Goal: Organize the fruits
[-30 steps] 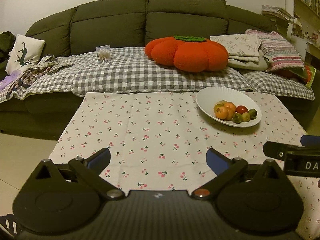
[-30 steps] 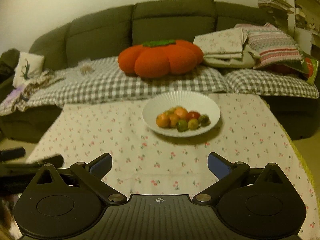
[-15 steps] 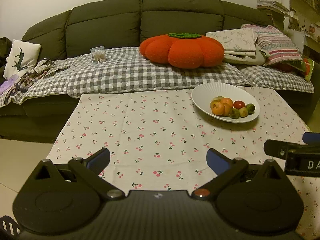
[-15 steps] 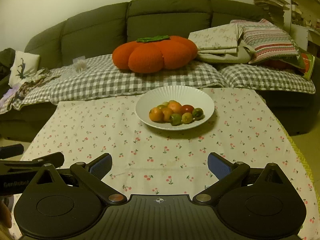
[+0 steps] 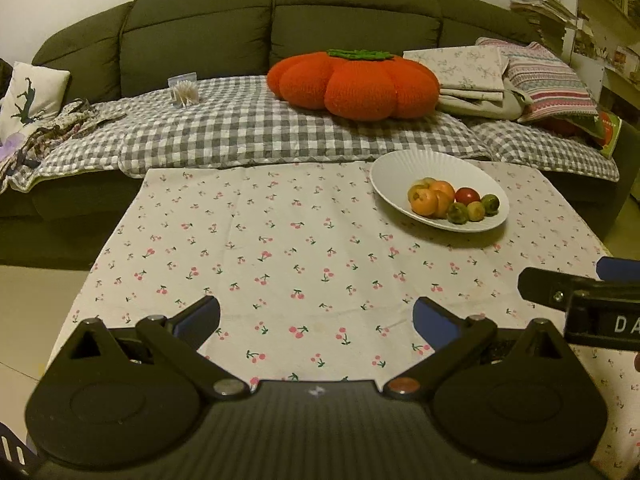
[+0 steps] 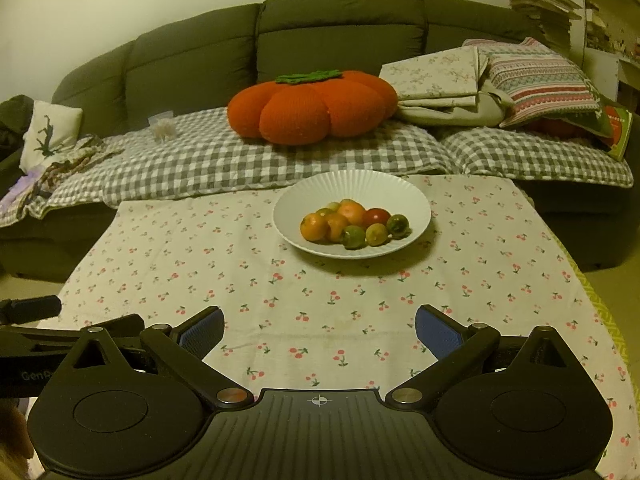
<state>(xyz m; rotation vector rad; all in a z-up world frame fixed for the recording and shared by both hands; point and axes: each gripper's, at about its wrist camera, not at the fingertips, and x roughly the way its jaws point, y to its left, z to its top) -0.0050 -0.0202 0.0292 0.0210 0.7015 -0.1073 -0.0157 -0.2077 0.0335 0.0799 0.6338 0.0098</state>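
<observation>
Left wrist view: compared with the frame half a second earlier, the table is seen from slightly nearer, and the white bowl [image 5: 439, 196] sits a little lower in the picture. The left gripper [image 5: 316, 316] is held with its blue-padded fingers [image 5: 198, 316] wide apart and nothing between them; only the cherry-print tablecloth [image 5: 280, 248] lies in the gap. The bowl stands ahead of the right fingertip and to its right, well apart from it. In it a small heap of fruits [image 5: 452, 202] is gathered — orange ones on the left, one red, several green. Beyond the right finger the other tool is seen, and the white letters "DA" are readable on it, the rest being cut off by the edge. Beyond the table an orange pumpkin cushion [image 5: 354, 84] rests on the checked sofa cover.

Right wrist view: the bowl [image 6: 352, 184] is seen larger than half a second ago. The right gripper [image 6: 319, 330] is likewise spread, its fingers [image 6: 436, 334] empty. The bowl stands straight ahead, between the two fingertips but far beyond them, with the fruits [image 6: 354, 224] clustered at its middle. Left of the left finger the other tool shows — "GenR" can be read on it, the remainder being hidden.
</observation>
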